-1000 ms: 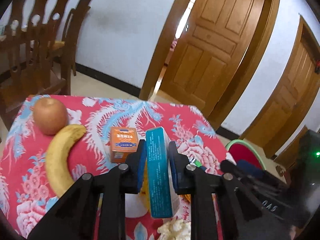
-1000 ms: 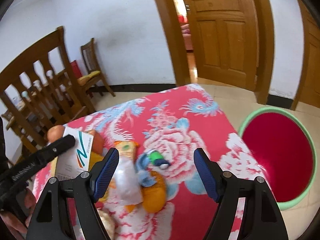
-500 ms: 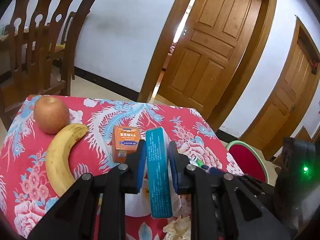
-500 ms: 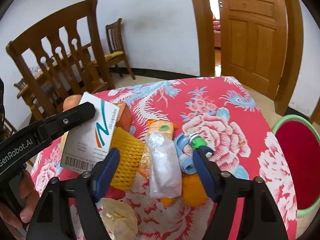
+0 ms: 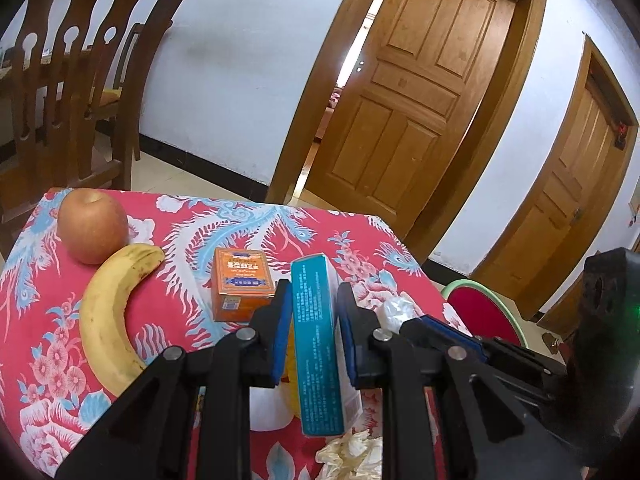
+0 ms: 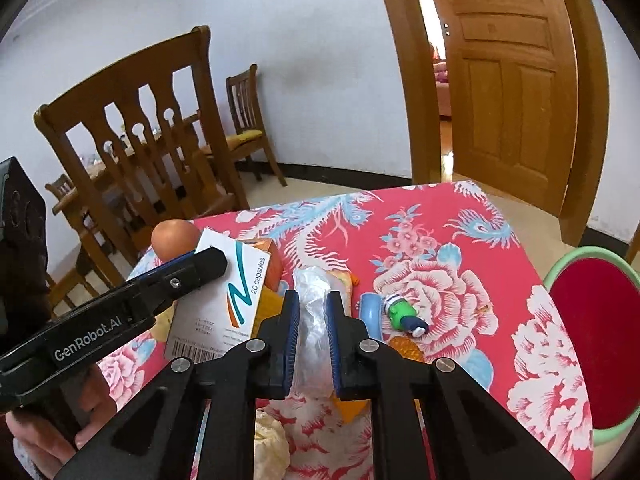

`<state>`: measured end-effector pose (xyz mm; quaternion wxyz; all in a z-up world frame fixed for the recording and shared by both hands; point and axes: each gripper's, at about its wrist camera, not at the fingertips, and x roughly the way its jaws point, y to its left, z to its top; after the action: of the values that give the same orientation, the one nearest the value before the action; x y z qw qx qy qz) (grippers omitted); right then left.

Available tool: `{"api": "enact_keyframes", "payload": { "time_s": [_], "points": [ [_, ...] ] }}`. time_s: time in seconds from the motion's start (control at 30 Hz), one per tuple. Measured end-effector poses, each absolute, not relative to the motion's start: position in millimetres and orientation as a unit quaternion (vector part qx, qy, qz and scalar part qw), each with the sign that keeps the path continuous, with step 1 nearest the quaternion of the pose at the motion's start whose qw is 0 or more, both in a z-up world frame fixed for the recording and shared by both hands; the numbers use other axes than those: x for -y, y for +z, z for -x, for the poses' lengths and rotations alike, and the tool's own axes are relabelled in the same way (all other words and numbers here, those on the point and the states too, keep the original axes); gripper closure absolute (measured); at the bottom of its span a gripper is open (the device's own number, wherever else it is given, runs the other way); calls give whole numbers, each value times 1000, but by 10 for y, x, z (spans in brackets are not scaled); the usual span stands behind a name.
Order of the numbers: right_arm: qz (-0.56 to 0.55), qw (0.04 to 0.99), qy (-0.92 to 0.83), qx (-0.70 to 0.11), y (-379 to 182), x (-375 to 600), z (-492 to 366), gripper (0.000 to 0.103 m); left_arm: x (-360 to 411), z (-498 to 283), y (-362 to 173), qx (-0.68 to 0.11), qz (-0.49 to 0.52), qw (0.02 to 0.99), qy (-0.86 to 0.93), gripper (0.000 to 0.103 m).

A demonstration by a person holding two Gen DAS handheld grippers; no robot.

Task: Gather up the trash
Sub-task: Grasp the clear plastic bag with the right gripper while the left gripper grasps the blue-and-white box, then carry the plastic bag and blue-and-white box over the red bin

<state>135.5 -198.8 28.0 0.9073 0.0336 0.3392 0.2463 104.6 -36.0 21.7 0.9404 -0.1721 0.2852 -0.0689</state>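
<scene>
Trash in hand is twofold: a clear plastic bag (image 6: 314, 312) pinched between the fingers of the right gripper (image 6: 312, 320), and a capsule box (image 5: 318, 344) clamped upright by the left gripper (image 5: 312, 312). The bag's long axis runs straight ahead along the right fingers, its far end pointing toward the counter's (image 6: 460, 232) far edge. The bin (image 6: 588, 344) sits just off the counter to the right, nearer the right hand, so that load likely goes first.
</scene>
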Motion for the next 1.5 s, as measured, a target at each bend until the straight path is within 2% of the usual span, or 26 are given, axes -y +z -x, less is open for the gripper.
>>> {"api": "enact_keyframes", "payload": {
  "time_s": [0.67, 1.5],
  "points": [
    [-54, 917, 238, -316, 465, 2184, -1355, 89, 537, -1058, 424, -269, 163, 945, -88, 80],
    [-68, 940, 158, -294, 509, 3018, -1312, 89, 1636, -1249, 477, -284, 125, 939, -147, 80]
  ]
}}
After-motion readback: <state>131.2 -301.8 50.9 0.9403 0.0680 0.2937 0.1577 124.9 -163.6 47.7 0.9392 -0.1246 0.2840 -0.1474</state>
